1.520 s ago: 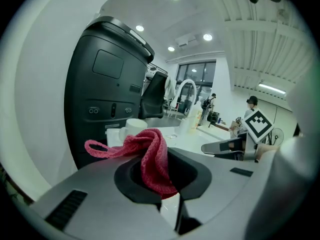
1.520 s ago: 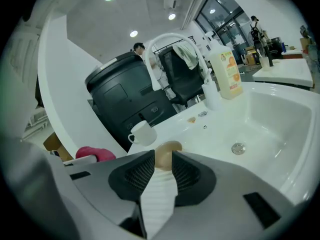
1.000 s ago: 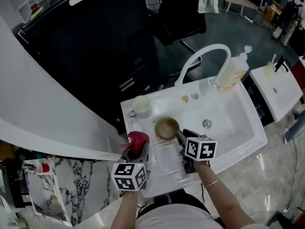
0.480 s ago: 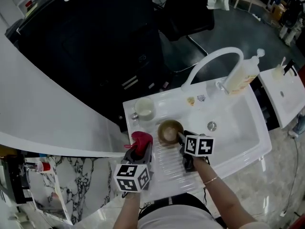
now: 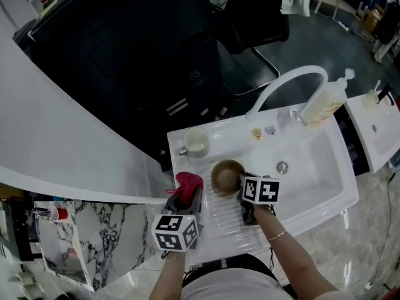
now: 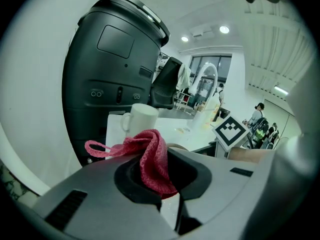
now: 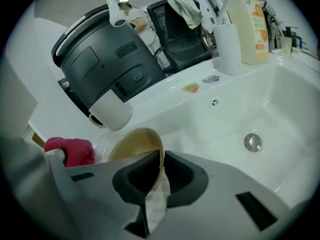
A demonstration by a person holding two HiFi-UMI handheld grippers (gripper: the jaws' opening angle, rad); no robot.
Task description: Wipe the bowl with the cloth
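A tan bowl [image 5: 225, 175] sits on the ribbed drainboard [image 5: 219, 220] left of the sink basin. My right gripper [image 5: 240, 183] is at the bowl's near right rim. In the right gripper view its jaws are closing, with the bowl [image 7: 134, 143] wall between the pads [image 7: 145, 176] and both pads touching it. My left gripper [image 5: 186, 195] is shut on a red knitted cloth [image 5: 188, 182], held just left of the bowl. In the left gripper view the cloth [image 6: 150, 156] bunches between the jaws, with a loop hanging left.
A white mug [image 5: 195, 141] stands at the back of the drainboard. The white sink [image 5: 312, 167] with its drain [image 5: 282, 166] lies to the right, under a curved faucet [image 5: 284, 83]. A soap bottle [image 5: 326, 106] stands behind it. A large black appliance [image 5: 125, 55] fills the back.
The right gripper's jaws have come in around the bowl's rim. The left gripper still holds the red cloth beside the bowl. The head view has shifted slightly.
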